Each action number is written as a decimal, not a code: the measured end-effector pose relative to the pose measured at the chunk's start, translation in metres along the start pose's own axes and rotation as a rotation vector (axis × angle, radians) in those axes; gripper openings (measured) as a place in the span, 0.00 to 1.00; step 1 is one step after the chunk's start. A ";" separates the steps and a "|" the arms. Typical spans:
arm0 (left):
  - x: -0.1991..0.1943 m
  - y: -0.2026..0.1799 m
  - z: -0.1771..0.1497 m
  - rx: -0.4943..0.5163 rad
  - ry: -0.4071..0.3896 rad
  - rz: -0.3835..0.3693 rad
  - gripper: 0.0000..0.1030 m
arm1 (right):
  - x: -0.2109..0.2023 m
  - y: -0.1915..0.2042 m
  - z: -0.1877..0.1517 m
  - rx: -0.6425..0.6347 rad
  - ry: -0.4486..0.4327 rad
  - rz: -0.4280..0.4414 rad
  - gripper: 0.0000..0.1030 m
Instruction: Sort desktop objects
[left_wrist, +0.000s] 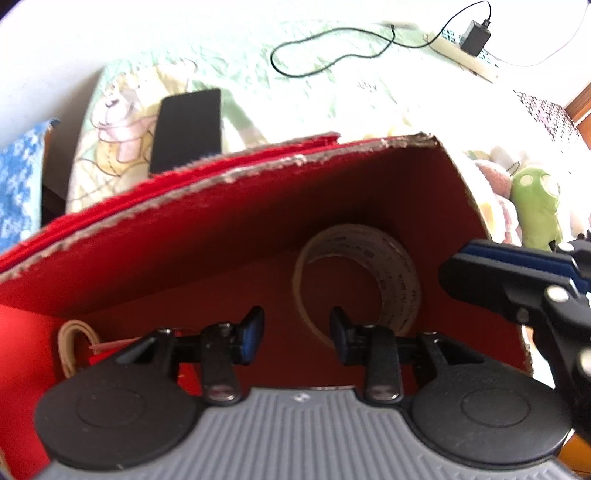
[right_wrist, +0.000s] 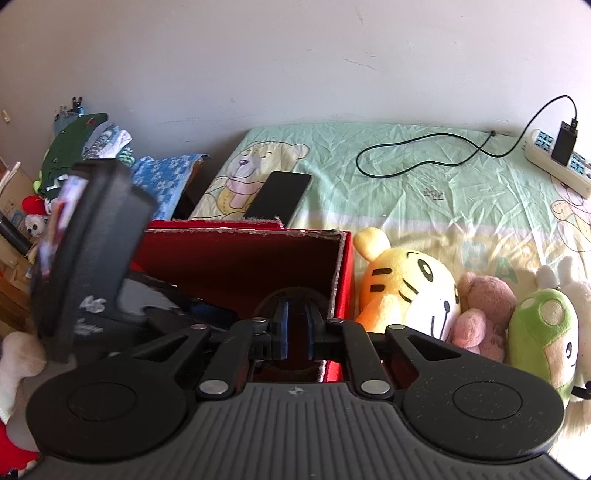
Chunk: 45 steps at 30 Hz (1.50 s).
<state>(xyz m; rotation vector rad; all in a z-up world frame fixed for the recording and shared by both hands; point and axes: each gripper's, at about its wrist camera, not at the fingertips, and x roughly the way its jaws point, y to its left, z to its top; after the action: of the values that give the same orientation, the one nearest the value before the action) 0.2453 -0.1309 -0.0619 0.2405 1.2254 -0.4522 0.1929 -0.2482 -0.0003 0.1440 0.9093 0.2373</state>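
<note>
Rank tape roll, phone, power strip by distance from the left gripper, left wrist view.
From the left gripper:
1. Tape roll, inside the red box, just ahead.
2. Phone, on the sheet behind the box.
3. Power strip, far upper right.

Left hand-held gripper (left_wrist: 297, 334): pointing steeply down, jaws parted with a clear gap, nothing between the blue pads (left_wrist: 251, 332). Right hand-held gripper (right_wrist: 296, 330): angled down less steeply, jaws drawn in until the pads (right_wrist: 283, 330) are nearly together, only a narrow slit, nothing gripped. In the left wrist view the right hand-held gripper's fingers come in from the right edge, near the left one's tips and not touching. No hands or sleeves visible in either view.
</note>
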 end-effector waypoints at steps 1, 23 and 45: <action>-0.003 0.000 -0.003 0.006 -0.014 0.011 0.39 | 0.001 0.000 -0.001 0.003 0.002 -0.004 0.10; -0.054 0.001 -0.037 -0.030 -0.178 0.171 0.57 | -0.017 0.009 -0.016 0.064 -0.034 0.051 0.12; -0.119 -0.021 -0.098 -0.106 -0.330 0.306 0.83 | -0.055 0.007 -0.046 0.015 -0.117 0.178 0.16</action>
<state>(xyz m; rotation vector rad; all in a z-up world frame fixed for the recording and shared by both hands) 0.1209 -0.0848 0.0193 0.2470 0.8677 -0.1515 0.1233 -0.2546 0.0155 0.2504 0.7829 0.3833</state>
